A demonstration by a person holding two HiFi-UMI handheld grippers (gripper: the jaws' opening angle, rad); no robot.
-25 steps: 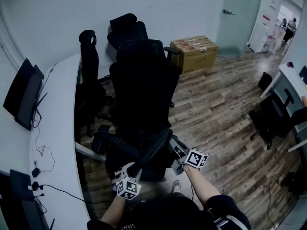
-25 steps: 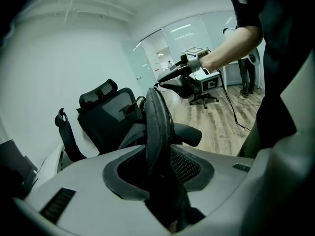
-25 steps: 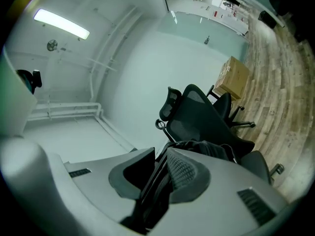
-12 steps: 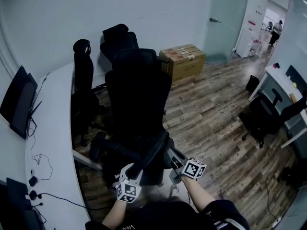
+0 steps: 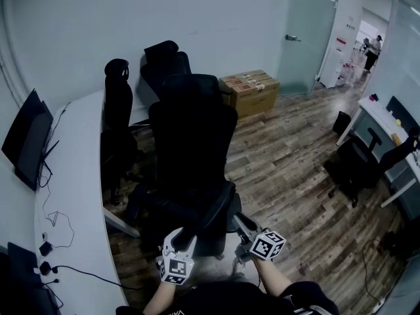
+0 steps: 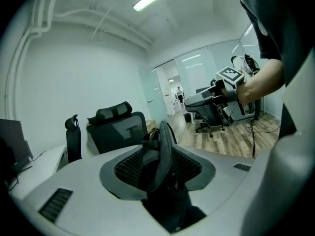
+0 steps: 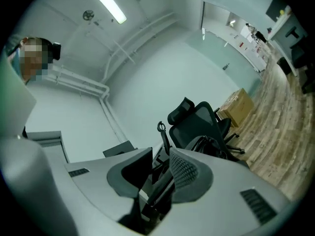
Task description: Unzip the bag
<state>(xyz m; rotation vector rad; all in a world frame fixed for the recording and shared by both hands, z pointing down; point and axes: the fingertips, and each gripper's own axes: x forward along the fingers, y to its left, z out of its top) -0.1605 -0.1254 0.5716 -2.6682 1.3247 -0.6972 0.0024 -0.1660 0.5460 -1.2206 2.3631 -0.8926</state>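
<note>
Two grippers sit at 6 o'clock. The left gripper (image 5: pixel 182 238) pinches one black strap (image 5: pixel 211 210). The right gripper (image 5: pixel 241 226) has its jaws a little apart, with a dark strip between them. One black bag (image 7: pixel 209 145) lies on the near chair (image 5: pixel 193 130) at 12 o'clock. Its tall back partly hides two back chairs (image 5: pixel 118 110). A fourth chair (image 5: pixel 357 166) stands at 3 o'clock. Brown boxes (image 5: pixel 249 92) sit at 1 o'clock and one white desk (image 5: pixel 72 169) at 9 o'clock.

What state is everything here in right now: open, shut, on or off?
Left gripper: shut on bag strap.
Right gripper: jaws slightly apart.
Bag: on chair, zip not visible.
Monitor: screen dark.
Cardboard boxes: closed.
</note>
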